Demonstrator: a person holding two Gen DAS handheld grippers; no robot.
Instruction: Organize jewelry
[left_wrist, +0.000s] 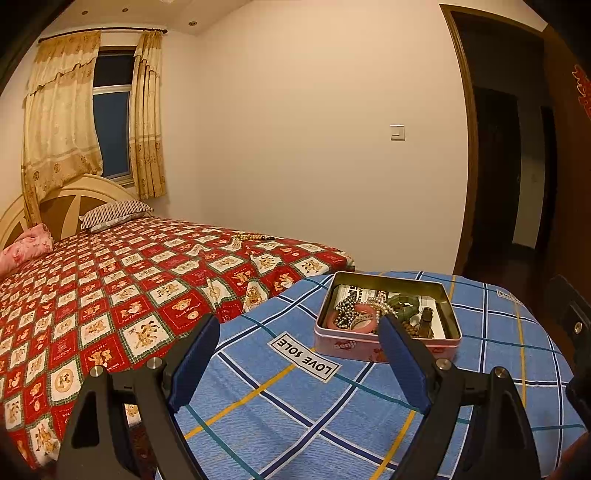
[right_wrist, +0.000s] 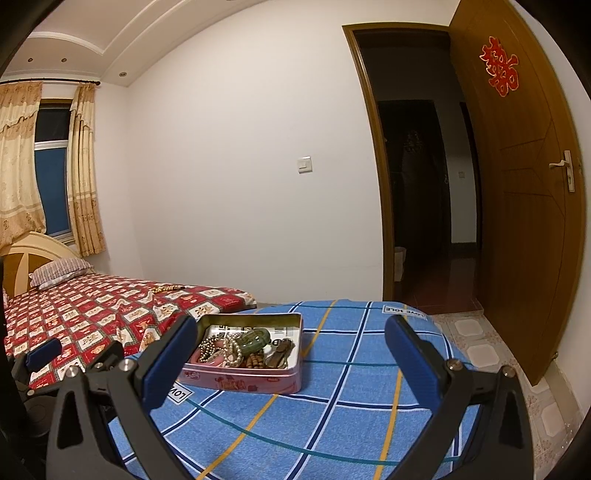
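A pink tin box (left_wrist: 354, 349) (right_wrist: 243, 382) stands open on a blue plaid cloth (left_wrist: 280, 417) (right_wrist: 332, 387). Inside lie several pieces of jewelry: a pearl string (left_wrist: 380, 306) (right_wrist: 232, 349), a dark bead chain (left_wrist: 343, 312), a pink bangle (left_wrist: 364, 326), a green jade piece (left_wrist: 406, 304) (right_wrist: 255, 339) and brown wooden beads (right_wrist: 255, 360). A wooden bead string (left_wrist: 251, 237) (right_wrist: 168, 288) lies far off on the bed. My left gripper (left_wrist: 299, 332) is open, short of the tin. My right gripper (right_wrist: 291, 334) is open and empty, with the tin near its left finger.
A bed with a red patterned cover (left_wrist: 110, 280) (right_wrist: 92, 314) lies to the left, a striped pillow (left_wrist: 110, 214) at its head. An open wooden door (right_wrist: 517, 184) and dark doorway (right_wrist: 417, 184) are at the right. The other gripper's blue pad (right_wrist: 44, 352) shows at the far left.
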